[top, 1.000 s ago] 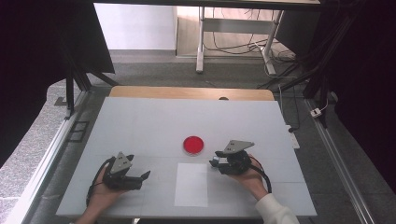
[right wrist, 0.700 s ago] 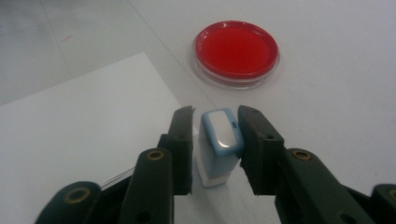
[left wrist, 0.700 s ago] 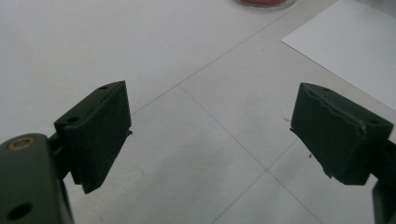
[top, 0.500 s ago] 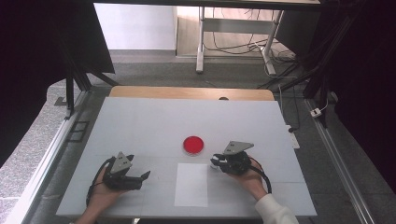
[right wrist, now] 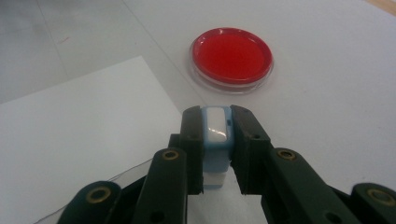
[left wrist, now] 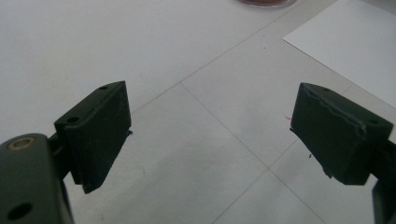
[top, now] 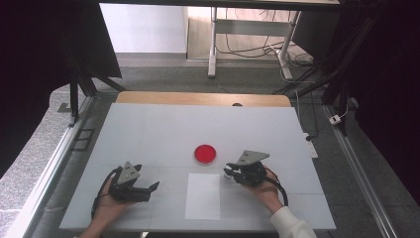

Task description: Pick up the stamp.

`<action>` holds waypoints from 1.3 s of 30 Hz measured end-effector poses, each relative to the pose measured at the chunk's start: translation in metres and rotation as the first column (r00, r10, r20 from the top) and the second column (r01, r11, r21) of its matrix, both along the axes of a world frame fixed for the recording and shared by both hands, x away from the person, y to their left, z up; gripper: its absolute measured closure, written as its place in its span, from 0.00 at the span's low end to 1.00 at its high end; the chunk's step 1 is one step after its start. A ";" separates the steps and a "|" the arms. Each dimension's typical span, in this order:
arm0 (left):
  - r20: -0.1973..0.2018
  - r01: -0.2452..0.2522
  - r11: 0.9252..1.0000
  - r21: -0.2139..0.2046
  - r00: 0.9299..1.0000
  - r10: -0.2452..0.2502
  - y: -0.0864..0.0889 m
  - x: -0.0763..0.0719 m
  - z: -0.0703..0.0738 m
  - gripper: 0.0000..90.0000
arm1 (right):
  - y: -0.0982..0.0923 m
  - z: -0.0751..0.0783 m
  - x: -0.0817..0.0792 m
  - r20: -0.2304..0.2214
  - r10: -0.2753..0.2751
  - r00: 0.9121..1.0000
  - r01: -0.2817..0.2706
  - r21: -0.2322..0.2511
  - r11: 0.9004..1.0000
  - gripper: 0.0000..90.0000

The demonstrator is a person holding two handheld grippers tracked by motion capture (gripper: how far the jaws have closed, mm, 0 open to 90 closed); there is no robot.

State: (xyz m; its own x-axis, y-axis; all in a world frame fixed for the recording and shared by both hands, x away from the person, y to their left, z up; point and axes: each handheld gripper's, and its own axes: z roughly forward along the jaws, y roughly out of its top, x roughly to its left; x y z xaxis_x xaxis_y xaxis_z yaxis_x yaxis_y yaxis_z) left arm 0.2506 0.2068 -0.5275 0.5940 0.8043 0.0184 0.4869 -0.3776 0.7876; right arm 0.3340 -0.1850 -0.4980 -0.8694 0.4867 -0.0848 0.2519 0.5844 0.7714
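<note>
Small blue-and-white block gripped beside the red dish

The block (right wrist: 216, 140) is clamped in the right tongs (right wrist: 215, 122); the red petri dish (right wrist: 232, 58) is seen at twelve o'clock, nearer these than the wide-open left tongs (left wrist: 212, 135).

left gripper (top: 148, 189): held low at the near left, jaws standing wide apart with nothing between them, pointing right | right gripper (top: 229, 171): held low at the near right, pointing left, jaws just closed and clamped on a small pale-blue block (right wrist: 216, 140) | both forearms entered from the near edge
</note>
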 end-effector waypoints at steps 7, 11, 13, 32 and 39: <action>-0.001 0.001 1.000 0.000 1.000 -0.001 0.000 0.000 0.000 0.14 | -0.004 0.004 0.000 0.003 -0.022 1.000 0.022 0.035 0.999 0.83; 0.000 -0.001 1.000 -0.001 1.000 0.001 0.000 0.000 0.000 0.14 | -0.007 0.007 0.000 0.009 -0.037 0.999 0.036 0.072 0.997 0.83; -0.001 -0.002 1.000 0.000 1.000 0.002 0.000 0.000 -0.001 0.14 | -0.009 0.009 0.000 0.011 -0.047 0.999 0.046 0.080 0.996 0.83; -0.004 -0.003 1.000 0.000 1.000 0.003 0.001 0.001 -0.001 0.14 | -0.018 0.040 -0.012 0.048 -0.091 0.995 0.078 0.228 0.970 0.83; -0.003 -0.003 1.000 0.001 1.000 0.003 0.001 0.001 -0.001 0.14 | -0.019 0.047 -0.016 0.053 -0.083 0.995 0.065 0.271 0.960 0.83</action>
